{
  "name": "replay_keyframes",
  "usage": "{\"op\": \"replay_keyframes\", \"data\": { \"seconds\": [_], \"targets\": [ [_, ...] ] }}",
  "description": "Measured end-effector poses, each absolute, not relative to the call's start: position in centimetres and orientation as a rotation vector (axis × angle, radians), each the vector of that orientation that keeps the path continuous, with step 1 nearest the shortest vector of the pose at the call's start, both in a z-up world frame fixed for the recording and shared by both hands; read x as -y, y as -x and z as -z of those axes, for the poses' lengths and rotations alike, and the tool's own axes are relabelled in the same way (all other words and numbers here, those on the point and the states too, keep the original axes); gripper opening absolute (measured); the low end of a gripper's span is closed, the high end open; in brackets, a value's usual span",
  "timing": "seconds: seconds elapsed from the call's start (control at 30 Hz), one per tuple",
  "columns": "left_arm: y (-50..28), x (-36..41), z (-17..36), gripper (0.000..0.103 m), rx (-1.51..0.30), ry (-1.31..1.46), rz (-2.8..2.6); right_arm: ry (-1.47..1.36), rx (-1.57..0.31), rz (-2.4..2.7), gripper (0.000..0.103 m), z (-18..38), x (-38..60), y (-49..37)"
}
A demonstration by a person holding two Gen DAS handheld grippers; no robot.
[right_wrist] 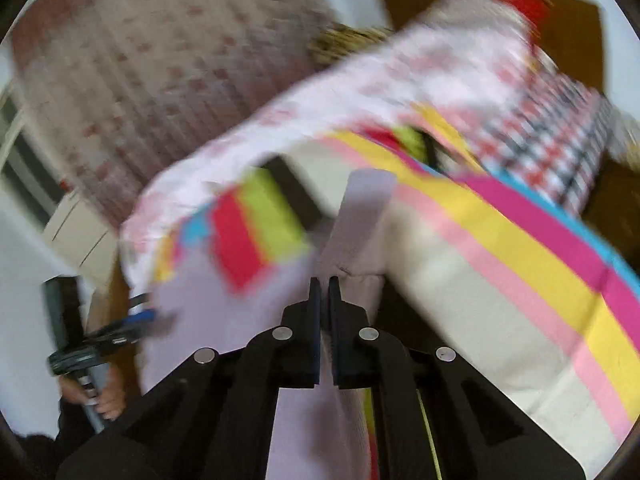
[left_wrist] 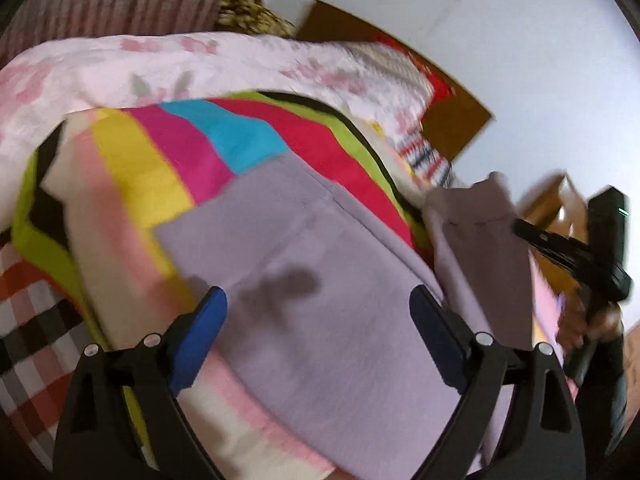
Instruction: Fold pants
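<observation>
1. A pair of lilac pants point(left_wrist: 320, 280) is seen spread over a striped blanket point(left_wrist: 168, 152) on a bed; the blanket carries bands of cream, pink, yellow, magenta, blue, red and lime.

2. In the left wrist view, the left gripper point(left_wrist: 318, 302) is shown with its blue-padded fingers point(left_wrist: 200, 336) spread wide. Nothing is gripped between them; the lilac cloth lies beneath the gap, and a dark shadow falls on the cloth there.

3. At the right edge of the same view, a flap of the pants is seen lifted clear of the blanket, with the right gripper point(left_wrist: 524, 229) at its edge (a black frame, partly blurred). The hand point(left_wrist: 592, 324) that carries it is glimpsed below.

4. In the right wrist view, the right gripper point(right_wrist: 324, 282) is shown with its jaws drawn tight together, and a fold of the pants point(right_wrist: 360, 232) is pinched between them. The cloth rises past the tips as a narrow band and hangs down below them on both sides.

5. At the left edge of that view, the left gripper point(right_wrist: 144, 308) is seen small and blurred, with a hand point(right_wrist: 104, 396) around its handle.

6. A pale pink flowered quilt point(left_wrist: 160, 72) is bunched behind the blanket, and a red, black and white checked sheet point(left_wrist: 28, 320) shows at the bed's edge.

7. A pink patterned curtain point(right_wrist: 140, 60) and a white wall point(left_wrist: 540, 60) are seen behind the bed; both views are smeared by motion.
</observation>
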State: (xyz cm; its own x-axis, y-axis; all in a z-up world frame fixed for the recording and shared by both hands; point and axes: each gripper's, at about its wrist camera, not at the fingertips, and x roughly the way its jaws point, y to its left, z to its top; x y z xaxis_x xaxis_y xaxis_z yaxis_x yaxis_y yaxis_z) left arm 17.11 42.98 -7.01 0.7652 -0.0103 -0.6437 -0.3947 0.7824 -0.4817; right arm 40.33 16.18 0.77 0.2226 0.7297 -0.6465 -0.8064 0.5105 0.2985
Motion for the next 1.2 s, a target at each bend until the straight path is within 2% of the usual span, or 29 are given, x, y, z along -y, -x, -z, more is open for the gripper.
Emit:
{"op": "replay_keyframes", "data": {
  "seconds": [0.1,0.2,0.23,0.3,0.33,0.37,0.5,0.6,0.83,0.9,0.97,1.0,1.07,1.13,1.2],
  "targets": [
    [-14.7,-44.3,6.7,0.092,-0.613,0.768,-0.275,0.229,-0.788,-1.17,0.006,-2.7,-22.0,-35.3],
    [-12.7,-44.7,6.9,0.092,-0.582,0.845,-0.303,0.286,-0.834,-1.298,0.008,-2.0,-28.0,-31.6],
    [-11.8,-44.8,7.2,0.092,-0.578,0.867,-0.32,0.299,-0.865,-1.34,0.014,-1.3,-29.6,-30.8],
    [-11.0,-44.9,7.6,0.092,-0.587,0.873,-0.346,0.347,-0.943,-1.408,0.039,0.4,-32.5,-29.9],
    [-10.5,-45.1,7.8,0.092,-0.601,0.87,-0.358,0.322,-0.942,-1.411,0.058,0.7,-32.7,-30.1],
    [-10.1,-45.1,7.9,0.092,-0.608,0.868,-0.359,0.278,-0.928,-1.412,0.059,0.5,-32.2,-30.6],
    [-10.1,-45.2,8.1,0.091,-0.616,0.853,-0.301,0.262,-0.822,-1.286,0.059,-0.1,-28.3,-34.1],
    [-12.0,-44.3,8.4,0.079,-0.622,0.851,-0.191,0.26,-0.847,-1.195,0.056,1.4,-24.9,-37.6],
    [-15.0,-44.7,10.3,0.078,-0.63,0.882,-0.244,0.336,-0.852,-1.174,0.047,4.4,-22.7,-38.3],
    [-14.8,-45.4,10.6,0.078,-0.616,0.898,-0.268,0.369,-0.831,-1.216,0.04,4.6,-24.0,-37.5],
    [-14.6,-46.0,11.0,0.069,-0.608,0.906,-0.279,0.407,-0.825,-1.245,0.036,5.0,-25.7,-36.8],
    [-14.7,-46.3,11.2,0.06,-0.613,0.906,-0.279,0.422,-0.825,-1.248,0.035,5.2,-26.1,-36.5],
    [-15.0,-46.8,11.7,0.05,-0.62,0.909,-0.267,0.46,-0.826,-1.245,0.034,6.0,-27.0,-36.3],
    [-15.2,-46.9,11.6,0.034,-0.616,0.891,-0.258,0.474,-0.826,-1.237,0.028,6.4,-27.1,-36.3],
    [-15.4,-46.6,11.4,0.03,-0.612,0.864,-0.258,0.464,-0.822,-1.236,0.024,6.4,-26.8,-36.4]
  ]
}}
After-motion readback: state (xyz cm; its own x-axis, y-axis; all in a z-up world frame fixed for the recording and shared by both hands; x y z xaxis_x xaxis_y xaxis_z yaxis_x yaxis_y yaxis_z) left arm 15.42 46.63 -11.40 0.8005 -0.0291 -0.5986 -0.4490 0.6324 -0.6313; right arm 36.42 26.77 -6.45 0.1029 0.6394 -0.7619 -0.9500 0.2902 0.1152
